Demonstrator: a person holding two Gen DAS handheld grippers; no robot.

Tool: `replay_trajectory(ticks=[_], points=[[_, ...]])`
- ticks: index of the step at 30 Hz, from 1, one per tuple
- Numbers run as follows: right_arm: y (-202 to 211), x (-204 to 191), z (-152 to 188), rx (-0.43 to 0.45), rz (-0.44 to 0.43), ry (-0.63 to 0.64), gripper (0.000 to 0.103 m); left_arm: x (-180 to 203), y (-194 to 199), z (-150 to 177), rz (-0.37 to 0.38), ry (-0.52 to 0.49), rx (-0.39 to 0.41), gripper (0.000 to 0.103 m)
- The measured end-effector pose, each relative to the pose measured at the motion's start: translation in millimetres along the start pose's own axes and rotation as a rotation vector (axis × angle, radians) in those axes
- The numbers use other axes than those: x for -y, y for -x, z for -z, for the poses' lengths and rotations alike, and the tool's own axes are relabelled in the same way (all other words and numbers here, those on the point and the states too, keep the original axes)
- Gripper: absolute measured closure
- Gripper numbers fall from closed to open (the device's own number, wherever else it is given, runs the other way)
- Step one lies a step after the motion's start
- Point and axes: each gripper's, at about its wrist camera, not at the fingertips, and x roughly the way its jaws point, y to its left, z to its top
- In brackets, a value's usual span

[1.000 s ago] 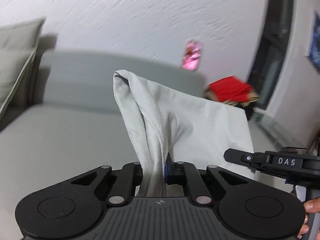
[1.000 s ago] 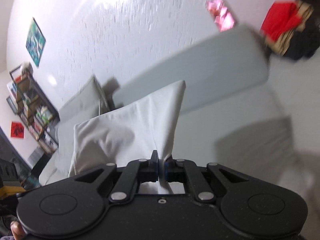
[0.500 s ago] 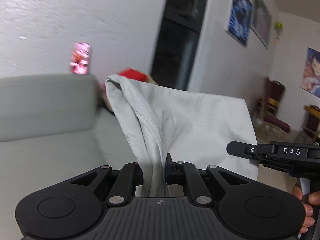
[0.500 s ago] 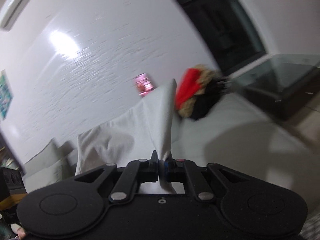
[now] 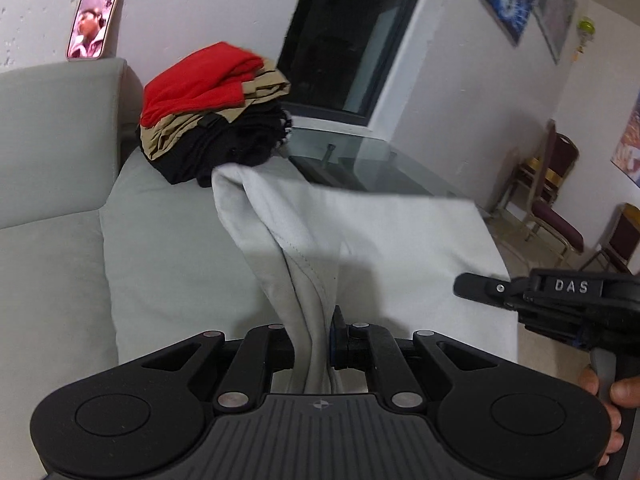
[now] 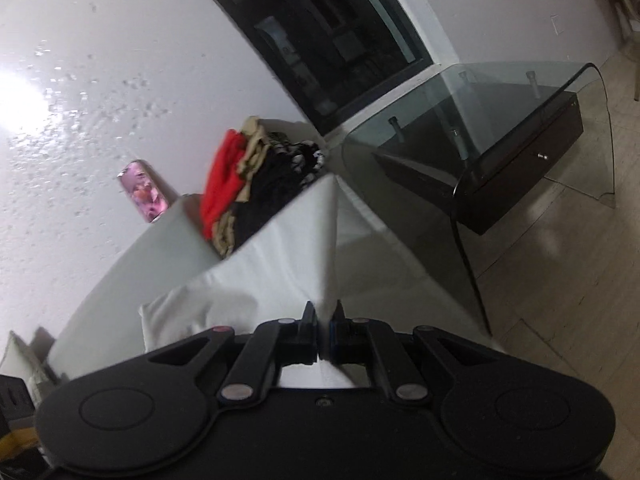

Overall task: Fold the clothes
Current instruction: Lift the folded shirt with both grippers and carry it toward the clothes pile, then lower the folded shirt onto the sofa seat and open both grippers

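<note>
We held the light grey garment (image 5: pixel 400 248) in the air between our two grippers, over the end of the grey sofa (image 5: pixel 52 208). The left gripper (image 5: pixel 312 344) was closed on a thick bunch of the cloth, several layers with a stitched hem showing just in front of its fingers. The right gripper (image 6: pixel 324 336) was closed on a thin edge, and the cloth rose from it to a sharp corner ahead.

From the way it hung, we judged the garment light and very soft: it draped and creased in front of the left gripper, and it was stretched flat only where both grippers pulled it. Such cloth could slip from a thin pinch, so we thought the hem and the corners were the best places to hold. Ahead of both grippers, beyond the garment, a pile of clothes (image 5: pixel 208 108) in red, tan and black lay on the sofa arm.
</note>
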Motion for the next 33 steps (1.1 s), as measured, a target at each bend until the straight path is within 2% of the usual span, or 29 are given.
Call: replay_trajectory(ticks=[2, 4, 6, 8, 10, 12, 13, 15, 16, 17, 18, 19, 20, 21, 22, 24, 25, 28, 33], points=[[-18.5, 3.9, -8.7, 0.0, 0.015, 0.002, 0.098, -1.8, -18.3, -2.7, -0.005, 0.016, -0.01, 0.095], [-34.1, 7.4, -8.4, -0.011, 0.043, 0.006, 0.098, -7.1, -41.6, -2.4, -0.051, 0.013, -0.044, 0.084], [-47.7, 14.8, -4.9, -0.037, 0.085, 0.005, 0.097, -19.6, -60.1, 3.4, -0.111, 0.03, -0.098, 0.069], [-59.1, 26.4, 1.8, -0.08, 0.141, -0.001, 0.09, -25.9, -52.7, 7.6, -0.127, 0.031, -0.095, 0.059], [-57.9, 41.7, 7.0, -0.099, 0.201, -0.033, 0.074, -30.8, -40.5, 11.4, -0.134, 0.028, -0.079, 0.059], [-40.5, 49.7, 12.0, -0.062, 0.225, -0.02, 0.064, -35.7, -28.2, 15.1, -0.141, 0.025, -0.064, 0.068], [-30.3, 52.2, 14.1, -0.042, 0.24, -0.009, 0.063, -38.2, -22.1, 17.0, -0.145, 0.023, -0.057, 0.068], [-11.0, 48.8, 18.8, -0.01, 0.237, 0.009, 0.063, -43.1, -9.9, 20.8, -0.152, 0.02, -0.041, 0.081], [-2.4, 45.0, 21.2, 0.002, 0.221, 0.02, 0.066, -45.6, -3.8, 22.6, -0.156, 0.019, -0.034, 0.082], [1.8, 37.6, 24.5, 0.003, 0.194, 0.046, 0.068, -48.1, 2.3, 24.5, -0.16, 0.017, -0.026, 0.083], [3.1, 26.8, 29.2, -0.009, 0.166, 0.092, 0.079, -40.5, 0.6, 24.4, -0.153, -0.01, -0.018, 0.083], [1.0, 14.3, 34.3, -0.027, 0.136, 0.14, 0.082, -28.1, -5.0, 23.3, -0.142, -0.05, -0.009, 0.083], [-2.4, 3.3, 39.6, -0.043, 0.112, 0.179, 0.082, -16.2, -12.6, 26.8, -0.142, -0.096, -0.024, 0.083], [-9.9, -6.0, 44.0, -0.062, 0.099, 0.209, 0.082, -4.6, -21.2, 32.5, -0.147, -0.146, -0.051, 0.078], [-18.1, -11.6, 50.0, -0.092, 0.126, 0.235, 0.082, 7.1, -29.8, 38.3, -0.153, -0.196, -0.078, 0.074], [-34.7, -22.5, 62.1, -0.153, 0.183, 0.285, 0.082, 23.6, -38.9, 52.2, -0.171, -0.279, -0.123, 0.073], [-30.5, -22.8, 69.1, -0.16, 0.205, 0.296, 0.082, 25.2, -35.4, 61.5, -0.187, -0.303, -0.137, 0.073], [6.2, -18.2, 90.4, -0.177, 0.226, 0.319, 0.082, 16.4, -8.0, 82.0, -0.159, -0.313, -0.161, 0.073], [58.9, -21.7, 111.3, -0.202, 0.262, 0.363, 0.082, 17.2, 28.8, 90.4, -0.145, -0.307, -0.097, 0.079]])
